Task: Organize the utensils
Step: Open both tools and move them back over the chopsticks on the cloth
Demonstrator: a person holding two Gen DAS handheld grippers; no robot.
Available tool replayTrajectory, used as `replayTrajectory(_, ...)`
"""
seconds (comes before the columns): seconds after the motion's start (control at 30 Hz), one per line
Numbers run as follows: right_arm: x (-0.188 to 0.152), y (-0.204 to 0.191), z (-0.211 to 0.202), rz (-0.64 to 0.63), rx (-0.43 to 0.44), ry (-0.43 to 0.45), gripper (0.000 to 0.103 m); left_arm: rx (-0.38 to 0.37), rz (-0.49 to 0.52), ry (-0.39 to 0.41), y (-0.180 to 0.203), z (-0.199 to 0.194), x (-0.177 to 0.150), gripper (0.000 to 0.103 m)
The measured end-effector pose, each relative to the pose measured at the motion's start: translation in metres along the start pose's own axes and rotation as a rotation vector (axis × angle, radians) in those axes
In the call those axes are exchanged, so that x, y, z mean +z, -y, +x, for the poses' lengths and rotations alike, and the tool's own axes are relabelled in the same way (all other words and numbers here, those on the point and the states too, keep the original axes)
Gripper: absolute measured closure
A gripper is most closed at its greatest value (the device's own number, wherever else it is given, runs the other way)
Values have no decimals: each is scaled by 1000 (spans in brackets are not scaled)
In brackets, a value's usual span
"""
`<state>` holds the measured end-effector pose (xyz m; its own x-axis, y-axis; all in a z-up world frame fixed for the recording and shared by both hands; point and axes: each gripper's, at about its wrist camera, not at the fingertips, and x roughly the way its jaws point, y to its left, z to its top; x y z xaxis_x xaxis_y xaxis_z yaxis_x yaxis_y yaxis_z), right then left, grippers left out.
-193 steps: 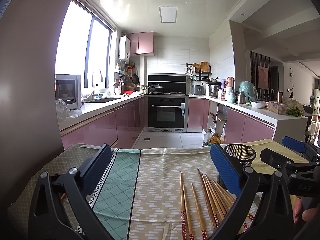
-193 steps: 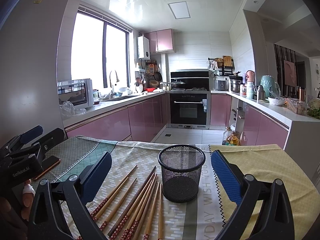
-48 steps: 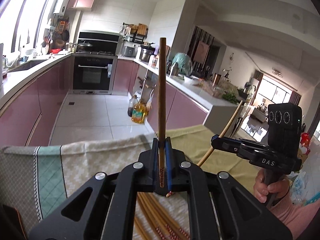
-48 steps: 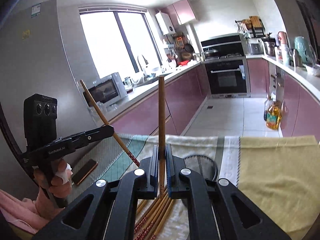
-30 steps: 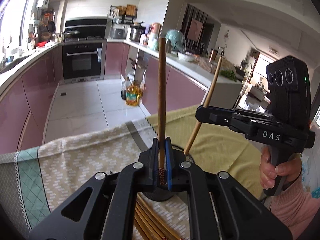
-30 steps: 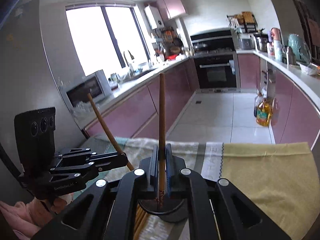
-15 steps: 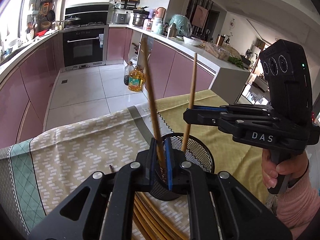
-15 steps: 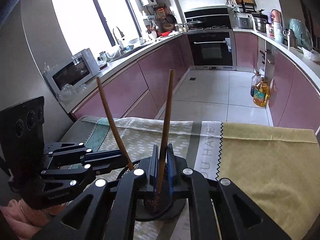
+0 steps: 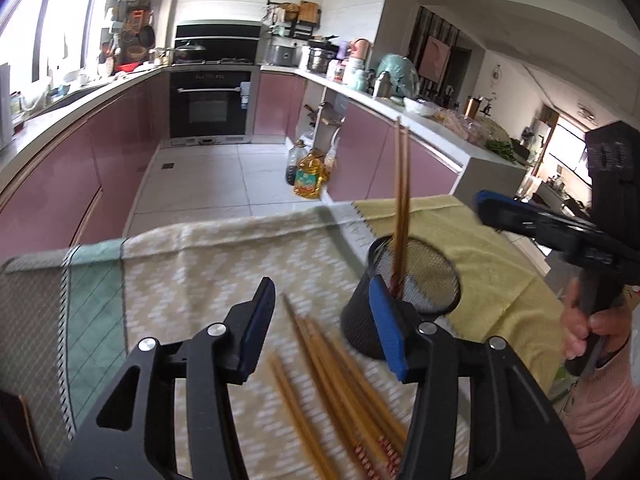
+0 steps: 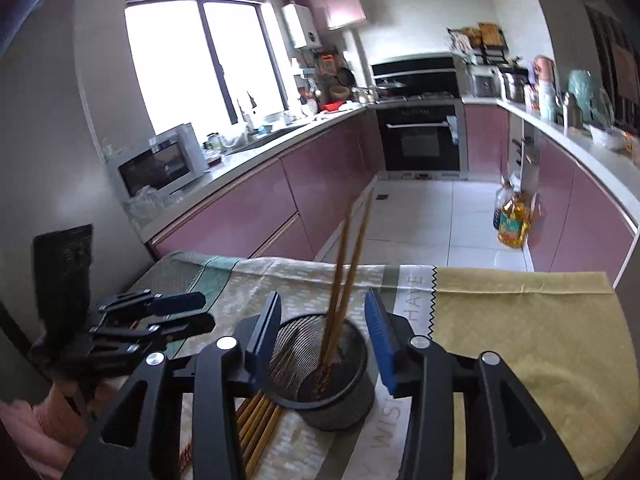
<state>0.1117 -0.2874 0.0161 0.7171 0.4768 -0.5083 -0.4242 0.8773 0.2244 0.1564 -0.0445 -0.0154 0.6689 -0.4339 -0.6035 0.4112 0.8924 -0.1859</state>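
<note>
Left gripper (image 9: 322,330): blue-padded black fingers (image 9: 256,322) spread wide, holding nothing, above the loose brown wooden chopsticks (image 9: 320,376) lying fanned on the patterned cloth-covered worktop (image 9: 192,264). Right gripper (image 10: 323,336): blue-padded fingers (image 10: 380,344) likewise parted and empty, either side of the round black wire-mesh holder (image 10: 320,376), in which two brown wooden chopsticks (image 10: 348,264) stand leaning, tips up, free of both grippers. Holder stands on the worktop just beside the loose chopsticks, near the yellow cloth (image 10: 520,320); pink kitchen cabinets (image 10: 256,208) behind.
</note>
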Motion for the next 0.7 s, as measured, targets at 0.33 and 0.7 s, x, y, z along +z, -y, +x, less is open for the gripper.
replayTrajectory(0.33, -78, -38, 40, -25, 73, -247, 55, 73, -31, -175, -26, 10, -76, 53)
replayTrajectory(0.7, -116, -49, 75, -7, -7, -353, 56, 81, -31, -237, -20, 14, -104, 53)
